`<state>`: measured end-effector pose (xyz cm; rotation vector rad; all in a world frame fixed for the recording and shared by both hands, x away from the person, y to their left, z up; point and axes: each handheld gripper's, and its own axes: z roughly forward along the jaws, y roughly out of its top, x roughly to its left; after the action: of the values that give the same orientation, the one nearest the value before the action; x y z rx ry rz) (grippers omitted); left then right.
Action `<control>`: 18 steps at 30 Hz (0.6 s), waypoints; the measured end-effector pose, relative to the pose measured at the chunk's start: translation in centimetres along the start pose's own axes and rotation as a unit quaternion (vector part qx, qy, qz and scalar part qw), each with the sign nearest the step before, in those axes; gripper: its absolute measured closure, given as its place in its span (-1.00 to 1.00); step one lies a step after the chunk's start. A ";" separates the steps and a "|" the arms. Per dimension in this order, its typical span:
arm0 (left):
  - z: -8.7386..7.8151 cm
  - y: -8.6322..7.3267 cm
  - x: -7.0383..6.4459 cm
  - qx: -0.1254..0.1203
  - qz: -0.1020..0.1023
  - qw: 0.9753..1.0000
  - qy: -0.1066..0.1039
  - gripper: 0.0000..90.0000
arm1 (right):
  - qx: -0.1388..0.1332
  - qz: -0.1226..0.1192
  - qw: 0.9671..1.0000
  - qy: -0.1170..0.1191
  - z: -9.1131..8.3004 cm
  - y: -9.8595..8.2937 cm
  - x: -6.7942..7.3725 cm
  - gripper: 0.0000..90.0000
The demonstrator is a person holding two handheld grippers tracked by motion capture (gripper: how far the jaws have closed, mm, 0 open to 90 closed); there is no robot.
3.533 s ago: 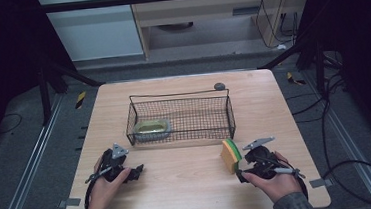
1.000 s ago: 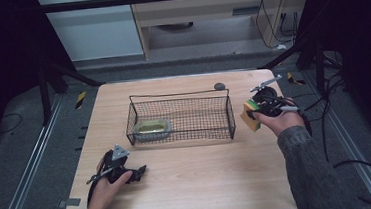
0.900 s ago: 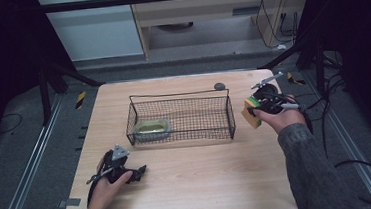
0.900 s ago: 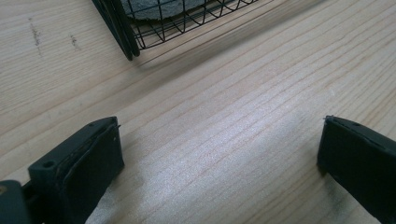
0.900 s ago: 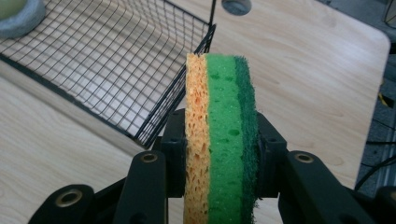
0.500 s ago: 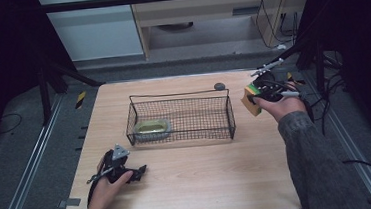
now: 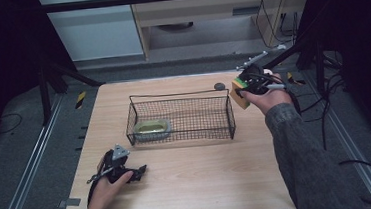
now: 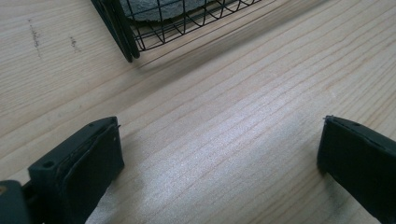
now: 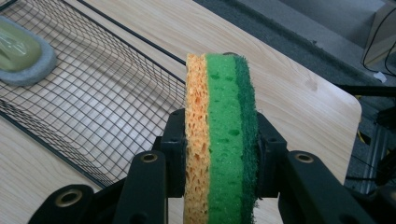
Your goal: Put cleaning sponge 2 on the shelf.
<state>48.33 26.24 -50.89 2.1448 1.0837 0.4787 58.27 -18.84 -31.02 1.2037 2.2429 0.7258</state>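
A sponge (image 9: 219,135) with orange, light green and dark green layers stands on edge between the jaws of my right gripper (image 9: 218,154), which is shut on it. In the high view the sponge (image 7: 239,93) hangs in the air just right of the black wire basket (image 7: 180,96), held by the right gripper (image 7: 250,83). A green scrubber with a grey base (image 7: 151,129) lies in the basket's left end and shows again as the scrubber (image 9: 21,53) at upper left. My left gripper (image 7: 137,172) rests on the table at front left, open with nothing between its jaws.
A small dark round object (image 7: 219,86) lies on the wooden table (image 7: 204,178) behind the basket's right corner. The basket's corner (image 8: 126,32) sits just ahead of the left gripper. Cables trail off the table's right side.
My right gripper has carried the sponge from the table's front right up and back to the basket's right end. The left gripper has stayed put.
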 end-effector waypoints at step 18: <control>0.0 0.1 0.0 0.000 -0.001 1.000 0.000 -1.00 | -0.009 -0.006 1.000 0.012 1.1 1.0 0.3 0.43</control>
<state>48.38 26.19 -50.89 2.1443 1.0860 0.4784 59.38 -17.94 -31.22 1.1786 2.2552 0.7588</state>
